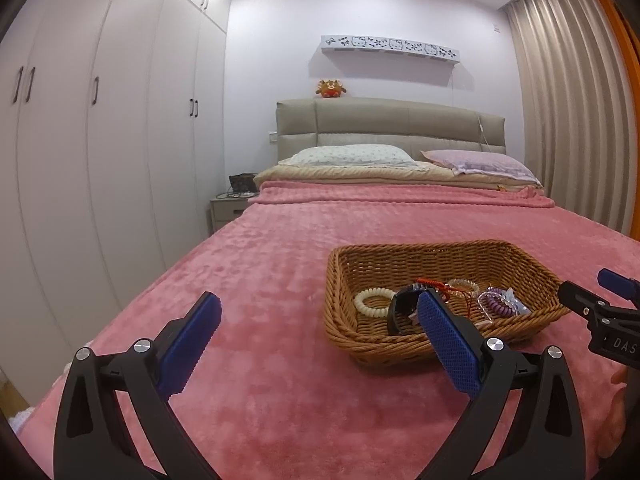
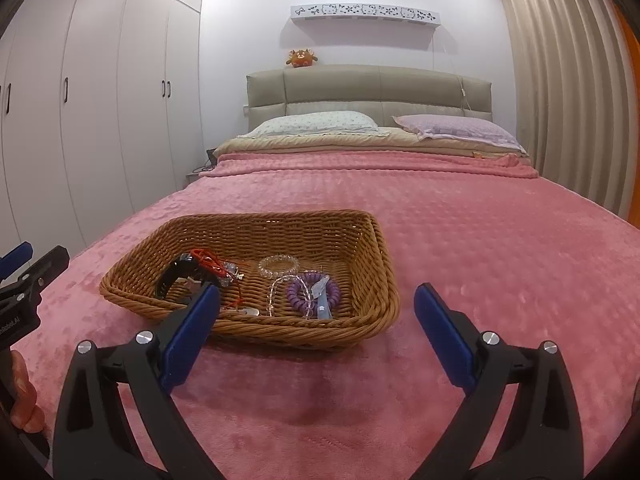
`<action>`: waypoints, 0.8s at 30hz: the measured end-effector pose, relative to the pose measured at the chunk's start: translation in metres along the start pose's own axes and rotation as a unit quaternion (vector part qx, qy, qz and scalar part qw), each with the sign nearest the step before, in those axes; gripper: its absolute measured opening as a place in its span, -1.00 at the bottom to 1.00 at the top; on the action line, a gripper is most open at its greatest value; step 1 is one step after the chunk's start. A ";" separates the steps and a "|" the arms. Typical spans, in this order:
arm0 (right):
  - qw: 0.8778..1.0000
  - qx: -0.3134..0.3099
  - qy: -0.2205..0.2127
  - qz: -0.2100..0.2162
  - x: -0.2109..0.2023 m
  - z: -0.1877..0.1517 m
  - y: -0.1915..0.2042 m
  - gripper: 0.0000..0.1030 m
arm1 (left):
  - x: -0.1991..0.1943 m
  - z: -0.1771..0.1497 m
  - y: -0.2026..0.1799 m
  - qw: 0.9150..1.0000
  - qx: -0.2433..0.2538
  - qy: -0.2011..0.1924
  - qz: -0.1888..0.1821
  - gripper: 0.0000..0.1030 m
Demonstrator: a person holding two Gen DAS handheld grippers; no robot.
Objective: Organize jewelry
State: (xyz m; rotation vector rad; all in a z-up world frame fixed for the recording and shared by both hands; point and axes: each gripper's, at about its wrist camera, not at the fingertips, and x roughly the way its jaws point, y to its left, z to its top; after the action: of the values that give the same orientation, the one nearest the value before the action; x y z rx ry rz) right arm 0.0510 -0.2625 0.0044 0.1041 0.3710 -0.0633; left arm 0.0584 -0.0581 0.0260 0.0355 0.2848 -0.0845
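A brown wicker basket (image 1: 344, 312) (image 2: 360, 248) sits on the pink bedspread. It holds a cream coil bracelet (image 1: 370, 301), a black band (image 1: 398, 312) (image 2: 176, 276), a red cord (image 1: 432, 283) (image 2: 208, 260), a clear bead bracelet (image 1: 464, 286) (image 2: 279, 266) and a purple coil bracelet (image 1: 498, 305) (image 2: 312, 294). My left gripper (image 1: 320, 308) is open and empty, in front and left of the basket. My right gripper (image 2: 316, 300) is open and empty, over the basket's near right corner. The right gripper also shows at the right edge of the left wrist view (image 1: 600, 304).
The pink blanket (image 2: 480, 240) covers a wide bed with two pillows (image 2: 320, 122) and a padded headboard (image 2: 368, 88). White wardrobes (image 1: 100, 140) line the left wall. A nightstand (image 1: 224, 208) stands by the bed's head. Curtains (image 2: 568, 80) hang on the right.
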 end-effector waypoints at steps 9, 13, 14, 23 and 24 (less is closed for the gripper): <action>1.000 -0.003 0.002 -0.001 0.000 0.001 0.000 0.81 | 0.001 0.001 0.000 1.000 0.000 0.003 -0.003 0.85; 1.000 -0.003 0.002 -0.001 0.000 0.001 0.000 0.81 | 0.001 0.000 -0.001 1.000 0.002 0.003 -0.003 0.85; 1.000 -0.002 0.003 -0.001 0.000 0.001 0.000 0.81 | 0.001 0.001 -0.001 1.000 0.002 0.003 -0.003 0.85; 1.000 -0.003 0.005 -0.001 0.000 0.001 0.001 0.81 | 0.002 -0.001 -0.003 1.000 0.006 0.002 -0.004 0.85; 1.000 -0.003 0.005 -0.001 0.000 0.001 0.001 0.81 | 0.002 -0.001 -0.003 1.000 0.006 0.003 -0.004 0.85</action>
State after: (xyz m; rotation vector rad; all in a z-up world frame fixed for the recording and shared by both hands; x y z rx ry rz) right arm 0.0517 -0.2619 0.0053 0.0980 0.3816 -0.0626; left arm 0.0599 -0.0614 0.0241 0.0462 0.2899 -0.0941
